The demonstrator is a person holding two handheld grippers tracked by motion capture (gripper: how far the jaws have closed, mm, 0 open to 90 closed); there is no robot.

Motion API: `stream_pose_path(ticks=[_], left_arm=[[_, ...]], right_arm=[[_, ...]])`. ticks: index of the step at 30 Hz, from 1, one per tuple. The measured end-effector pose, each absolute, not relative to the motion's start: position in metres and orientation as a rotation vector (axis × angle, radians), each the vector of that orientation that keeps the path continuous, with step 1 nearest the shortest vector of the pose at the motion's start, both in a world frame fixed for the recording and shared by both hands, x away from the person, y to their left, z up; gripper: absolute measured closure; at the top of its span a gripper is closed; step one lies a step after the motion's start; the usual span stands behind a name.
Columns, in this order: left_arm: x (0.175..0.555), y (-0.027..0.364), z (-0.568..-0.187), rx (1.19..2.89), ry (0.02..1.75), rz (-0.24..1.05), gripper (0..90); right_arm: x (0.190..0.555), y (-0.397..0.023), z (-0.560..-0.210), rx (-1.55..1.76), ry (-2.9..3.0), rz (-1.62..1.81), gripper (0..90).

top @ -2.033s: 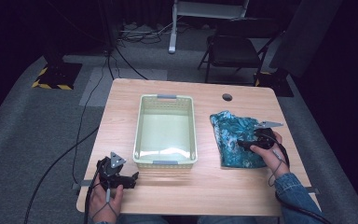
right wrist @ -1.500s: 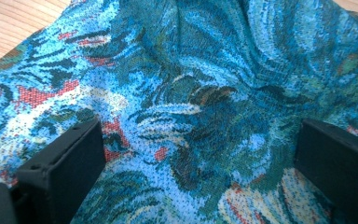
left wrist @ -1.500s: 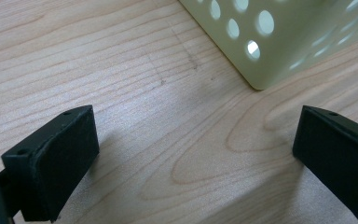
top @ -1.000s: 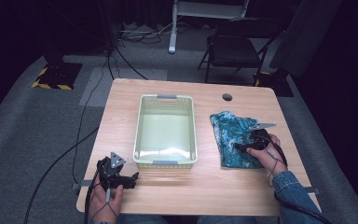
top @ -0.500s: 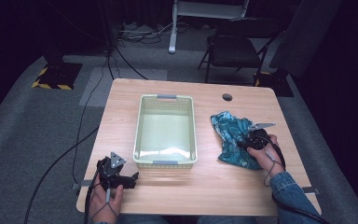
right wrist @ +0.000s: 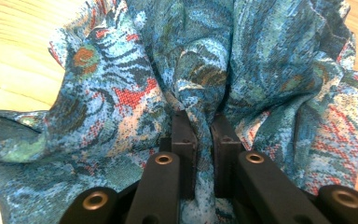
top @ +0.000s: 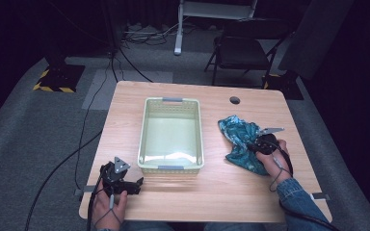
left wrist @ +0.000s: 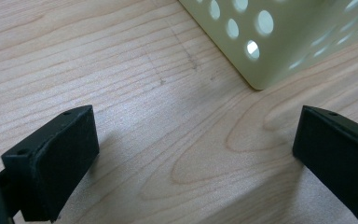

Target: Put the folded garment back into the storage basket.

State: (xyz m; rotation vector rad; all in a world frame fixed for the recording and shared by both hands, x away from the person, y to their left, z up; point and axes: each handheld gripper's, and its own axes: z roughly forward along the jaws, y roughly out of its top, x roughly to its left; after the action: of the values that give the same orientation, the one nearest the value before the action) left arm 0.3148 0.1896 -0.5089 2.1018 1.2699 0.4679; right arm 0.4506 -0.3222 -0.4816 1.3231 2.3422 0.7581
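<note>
Cloth (top: 243,142), blue-green with red flecks, sits bunched at centre right of the high view on the wooden bench (top: 221,187), and the right tongs (top: 256,146) are pinching a fold of it, jaws pressed tight on the fabric in the right gripper view. Much of the bench beneath lies hidden under the crumpled folds. Centre frame, a pale green perforated basket (top: 172,168) stands between the two hands. Lower left, the left tongs (top: 134,185) rest spread wide, nothing between them, one basket corner just ahead. A folding chair (top: 243,50) waits beyond the bench, upper right, dim against dark curtains.
</note>
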Motion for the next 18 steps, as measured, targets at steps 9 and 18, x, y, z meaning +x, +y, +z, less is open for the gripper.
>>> stream_pose_path(ticks=[9, 18], left_arm=[[0.315, 0.190, -0.509, 2.100, 1.271, 0.468, 0.3], [0.315, 0.190, -0.509, 2.100, 1.271, 0.468, 0.3]], right_arm=[[0.450, -0.321, -0.461, 1.344, 2.298, 0.860, 84.8], [0.450, -0.321, -0.429, 1.328, 2.251, 0.928, 84.8]])
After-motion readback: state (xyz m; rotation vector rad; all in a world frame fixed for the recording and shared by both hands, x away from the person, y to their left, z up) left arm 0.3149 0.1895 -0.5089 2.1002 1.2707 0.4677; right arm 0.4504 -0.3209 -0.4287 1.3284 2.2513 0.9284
